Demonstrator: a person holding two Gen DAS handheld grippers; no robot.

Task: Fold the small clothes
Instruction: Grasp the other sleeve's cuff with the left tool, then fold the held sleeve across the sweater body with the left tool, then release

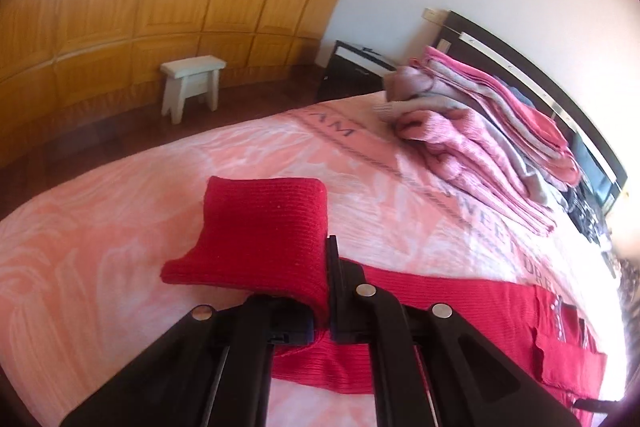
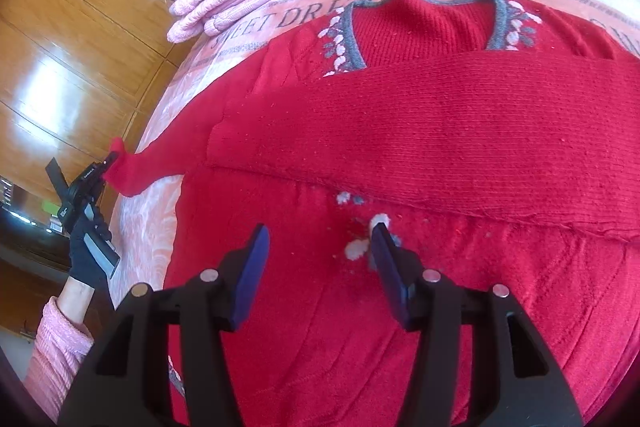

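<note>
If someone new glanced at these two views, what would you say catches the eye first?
The red sweater spread across the pink bedspread dominates, one sleeve folded over its chest. The left gripper pinches the other sleeve's cuff, while the right gripper hovers with jaws apart above the body. A stack of folded pink clothes sits near the headboard.

A red knit sweater (image 2: 400,147) with a grey patterned V-neck lies flat on the bed. One sleeve is folded across its chest. The other sleeve (image 2: 160,163) stretches toward the bed's edge.
</note>
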